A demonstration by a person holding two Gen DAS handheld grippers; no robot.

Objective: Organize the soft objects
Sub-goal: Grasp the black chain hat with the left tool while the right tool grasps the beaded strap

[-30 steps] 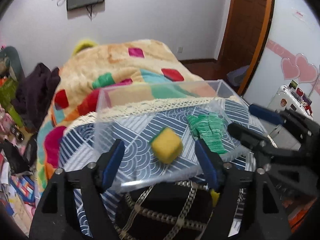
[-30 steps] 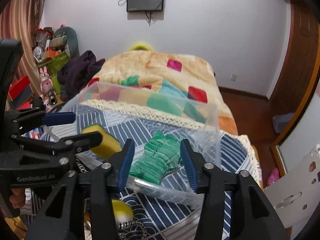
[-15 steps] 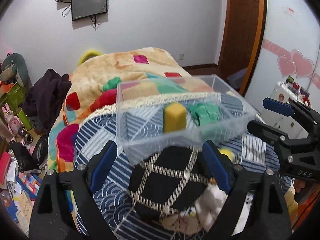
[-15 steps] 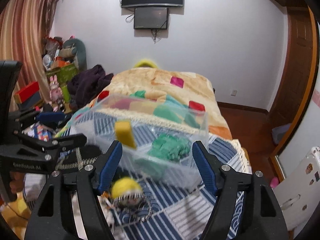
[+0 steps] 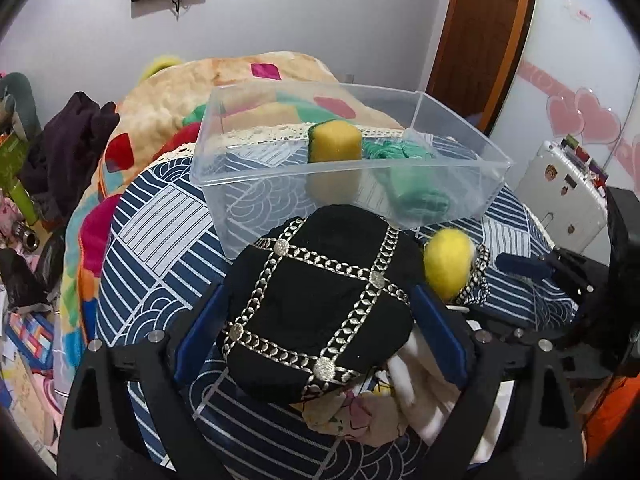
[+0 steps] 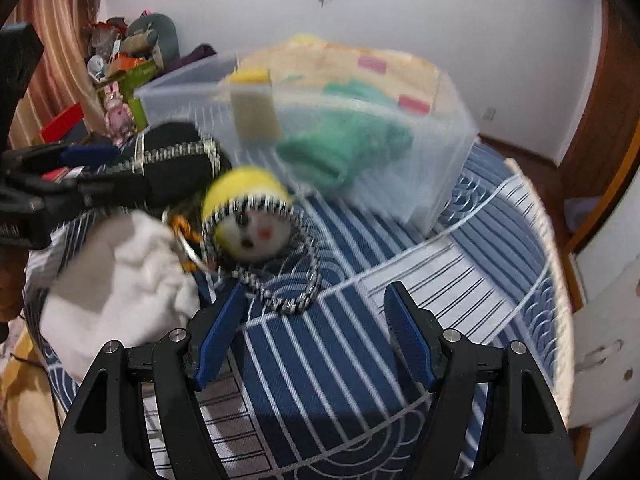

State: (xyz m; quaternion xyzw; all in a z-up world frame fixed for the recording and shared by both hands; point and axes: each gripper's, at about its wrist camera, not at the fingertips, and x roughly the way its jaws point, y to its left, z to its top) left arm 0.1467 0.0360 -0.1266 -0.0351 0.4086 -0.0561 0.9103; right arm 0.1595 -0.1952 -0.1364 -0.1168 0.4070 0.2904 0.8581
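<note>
A clear plastic bin [image 5: 456, 128] stands on the blue patterned cover and holds a yellow sponge [image 5: 334, 143] and a green knit cloth [image 5: 416, 196]. A black cap with silver chain trim [image 5: 316, 304] lies in front of it. My left gripper [image 5: 316, 338] is open, its jaws on either side of the cap. A yellow-capped doll head [image 6: 250, 216] and a white cloth [image 6: 120, 280] lie beside the cap. My right gripper [image 6: 312, 336] is open and empty, just in front of the doll; the bin [image 6: 452, 136] is blurred behind.
The cover [image 6: 400, 264] drapes a round surface with a lace edge. A colourful quilt [image 5: 168, 92] lies behind the bin. Clutter and toys [image 6: 120, 72] stand at the left, a wooden door [image 5: 484, 28] at the right.
Both grippers have pulled back and dropped lower, away from the bin. My left gripper now straddles the black cap. My right gripper now faces the doll head; its view is blurred by motion.
</note>
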